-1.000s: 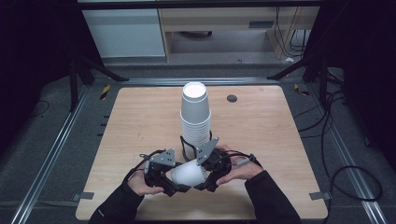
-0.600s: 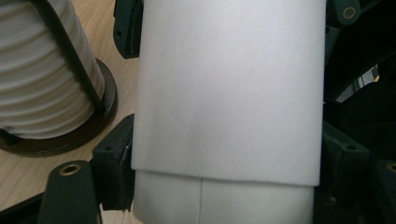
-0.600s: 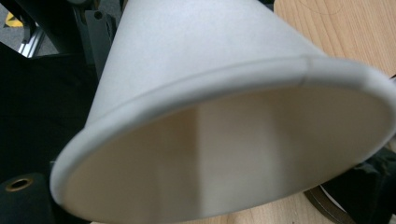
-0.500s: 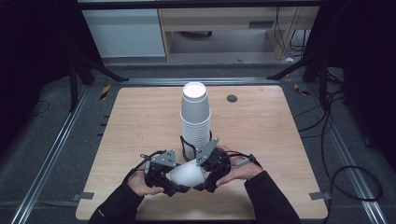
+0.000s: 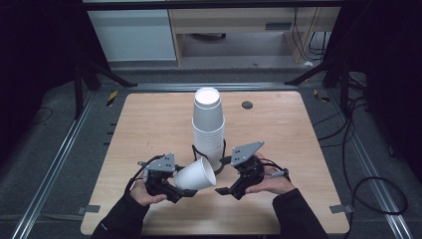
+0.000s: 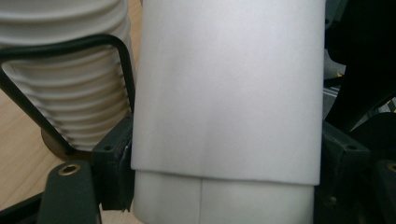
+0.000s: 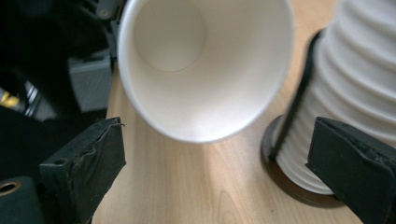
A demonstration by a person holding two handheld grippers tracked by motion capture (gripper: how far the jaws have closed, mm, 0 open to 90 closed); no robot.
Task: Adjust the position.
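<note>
Paper cup (image 5: 195,175) is clamped sideways in the left gripper (image 5: 185,190), just in front of the cup stack (image 5: 208,127). Mouth faces the right gripper (image 5: 225,189), whose jaws gape wide, probably so it can take the rim next.

The right gripper (image 5: 225,188) has let go of the cup (image 5: 195,175) and drawn back.

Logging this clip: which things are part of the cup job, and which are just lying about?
In the job:
single paper cup, clamped in left gripper
cup stack in its wire holder
right gripper, open

Lying about:
black disc on the table
</note>
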